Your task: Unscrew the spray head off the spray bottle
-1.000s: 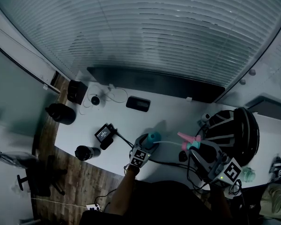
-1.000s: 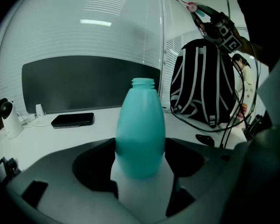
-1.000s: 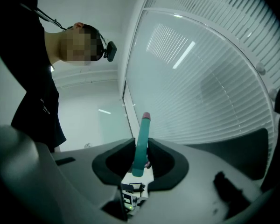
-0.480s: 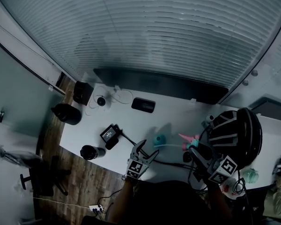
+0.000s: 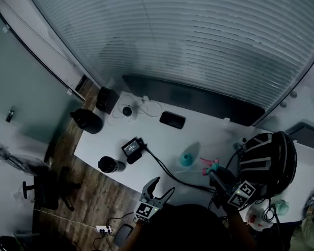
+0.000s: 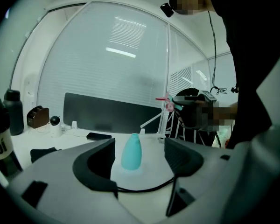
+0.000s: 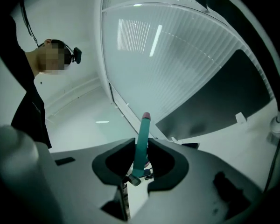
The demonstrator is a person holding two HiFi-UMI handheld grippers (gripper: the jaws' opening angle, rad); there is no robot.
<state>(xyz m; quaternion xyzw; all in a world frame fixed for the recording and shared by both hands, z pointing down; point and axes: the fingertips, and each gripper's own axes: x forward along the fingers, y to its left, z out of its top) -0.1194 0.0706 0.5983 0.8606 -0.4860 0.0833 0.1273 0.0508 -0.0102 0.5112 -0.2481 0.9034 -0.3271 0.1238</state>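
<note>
We see the left gripper [image 5: 164, 186] agape, well short of the upright bottle [image 5: 186, 159]; the right gripper [image 7: 141, 157] clenches the detached spray head [image 7: 143, 132].

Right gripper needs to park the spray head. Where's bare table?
Bare: the stretch between phone, teal bottle and helmet; also the near edge between tumbler and black cable. Crowded: far-left corner with speaker, small camera, white cord; right end by the helmet. Spray head is clamped in the right gripper.
</note>
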